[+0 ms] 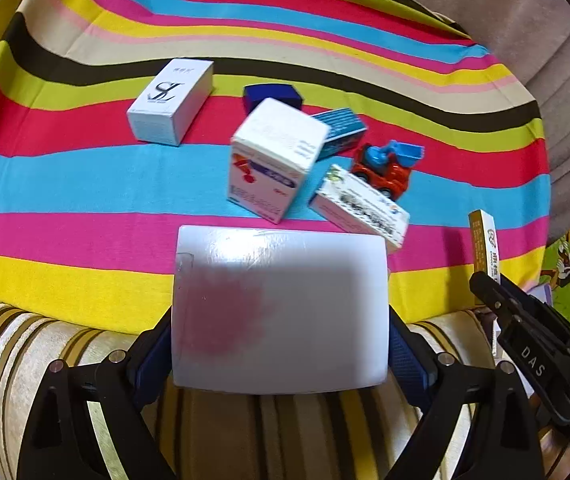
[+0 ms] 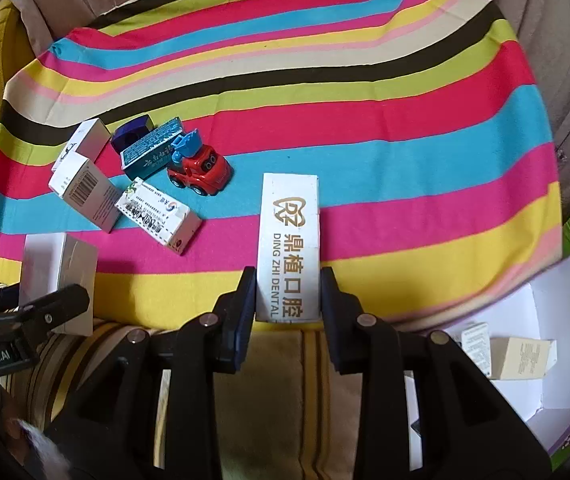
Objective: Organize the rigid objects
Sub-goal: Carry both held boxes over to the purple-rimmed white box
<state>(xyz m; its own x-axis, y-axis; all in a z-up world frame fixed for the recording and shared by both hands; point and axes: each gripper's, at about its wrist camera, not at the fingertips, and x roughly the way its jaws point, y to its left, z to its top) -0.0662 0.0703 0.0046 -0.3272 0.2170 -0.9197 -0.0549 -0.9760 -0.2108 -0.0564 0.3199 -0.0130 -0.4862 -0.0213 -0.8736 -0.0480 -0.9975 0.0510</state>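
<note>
The left gripper (image 1: 281,344) has its jaws spread wide around a big white box (image 1: 281,312), pads pressed on both sides. The right gripper (image 2: 288,300) is clamped on a tall, narrow dental box (image 2: 289,240), held upright over the striped cloth (image 2: 405,152). Farther back on the cloth sit a red toy truck (image 2: 199,170) and a few small boxes bunched together.

1. Left black two-finger gripper (image 1: 281,344): tilted steeply downward, jaws spread wide, blue pads pressed on a held white box's sides.
2. Right black two-finger gripper (image 2: 288,296): tilted steeply downward, jaws clamped narrow.
</note>
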